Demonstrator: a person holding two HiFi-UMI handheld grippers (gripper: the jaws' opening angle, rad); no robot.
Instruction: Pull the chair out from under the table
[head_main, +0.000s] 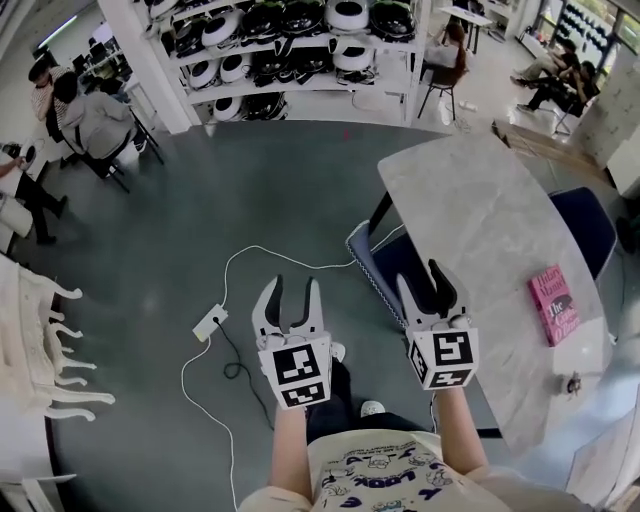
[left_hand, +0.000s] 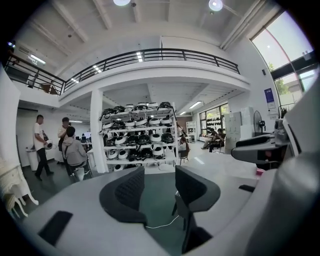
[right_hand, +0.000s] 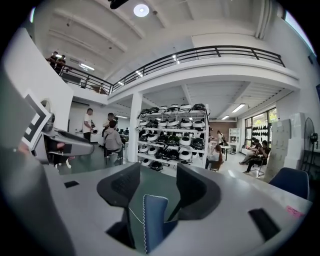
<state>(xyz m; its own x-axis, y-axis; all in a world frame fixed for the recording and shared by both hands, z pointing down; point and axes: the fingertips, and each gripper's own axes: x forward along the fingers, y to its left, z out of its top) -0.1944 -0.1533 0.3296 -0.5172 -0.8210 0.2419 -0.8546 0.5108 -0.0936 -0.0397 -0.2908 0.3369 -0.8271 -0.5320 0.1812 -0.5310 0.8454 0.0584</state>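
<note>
While my left claw (head_main: 295, 288) hangs open and empty, my right claw (head_main: 424, 285) gapes around the blue chair (head_main: 390, 262) back, unclamped; the chair sits tucked under the tabletop (head_main: 470, 210). Approach step; next I'd clamp and pull nearward.

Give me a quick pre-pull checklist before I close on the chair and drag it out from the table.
1. Right gripper open: ok, jaws apart.
2. Chair backrest between the right jaws: ok, its blue edge stands between them, pads not pressing.
3. Left gripper on the chair: not ok, open with nothing between its jaws.
4. Chair tucked under the table: ok, seat partly beneath the top.
5. White cable free of the chair legs: cannot tell; it runs across the floor right up to the chair.
6. Pink book lying flat on the table: ok.
</note>
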